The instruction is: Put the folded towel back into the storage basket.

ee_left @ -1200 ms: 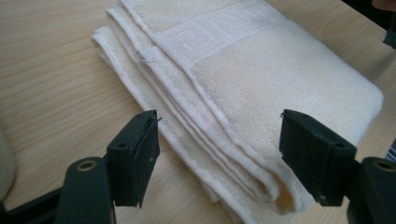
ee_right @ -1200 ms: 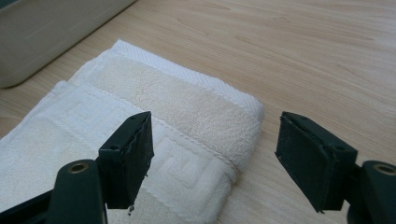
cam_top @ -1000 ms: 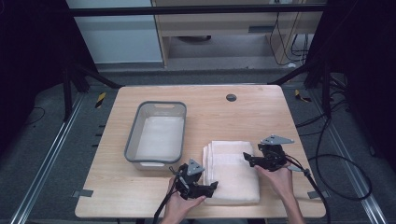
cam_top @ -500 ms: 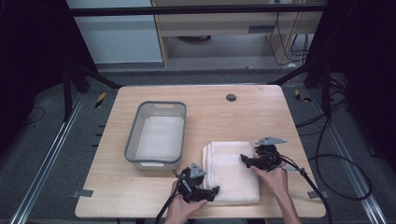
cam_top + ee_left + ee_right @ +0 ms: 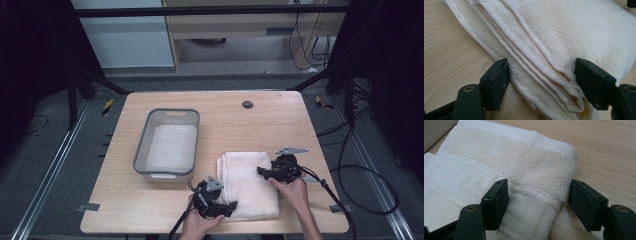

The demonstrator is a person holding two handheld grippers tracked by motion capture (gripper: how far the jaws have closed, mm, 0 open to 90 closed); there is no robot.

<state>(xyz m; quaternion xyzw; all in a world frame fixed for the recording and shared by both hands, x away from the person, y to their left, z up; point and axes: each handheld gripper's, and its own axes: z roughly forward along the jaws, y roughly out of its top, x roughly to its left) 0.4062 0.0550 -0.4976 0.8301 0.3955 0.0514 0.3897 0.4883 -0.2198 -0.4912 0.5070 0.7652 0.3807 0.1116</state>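
A folded cream towel (image 5: 247, 182) lies on the wooden table (image 5: 280, 125) near its front edge. My left gripper (image 5: 227, 206) is at the towel's near left corner, open, its jaws straddling the stacked folded edges (image 5: 541, 67). My right gripper (image 5: 261, 172) is at the towel's right side, open, with its jaws set either side of a thick folded corner (image 5: 539, 182). Neither pair of jaws is closed on the cloth. A hand holds each gripper from below.
A grey plastic tub (image 5: 142, 150) with a white cloth in its bottom stands left of the towel. A small dark round disc (image 5: 247, 104) sits at the table's far middle. Cables (image 5: 345, 175) trail off the right edge.
The left gripper has slid nearer and right, onto the towel's near left corner. The right gripper has shifted slightly left along the towel's right edge.
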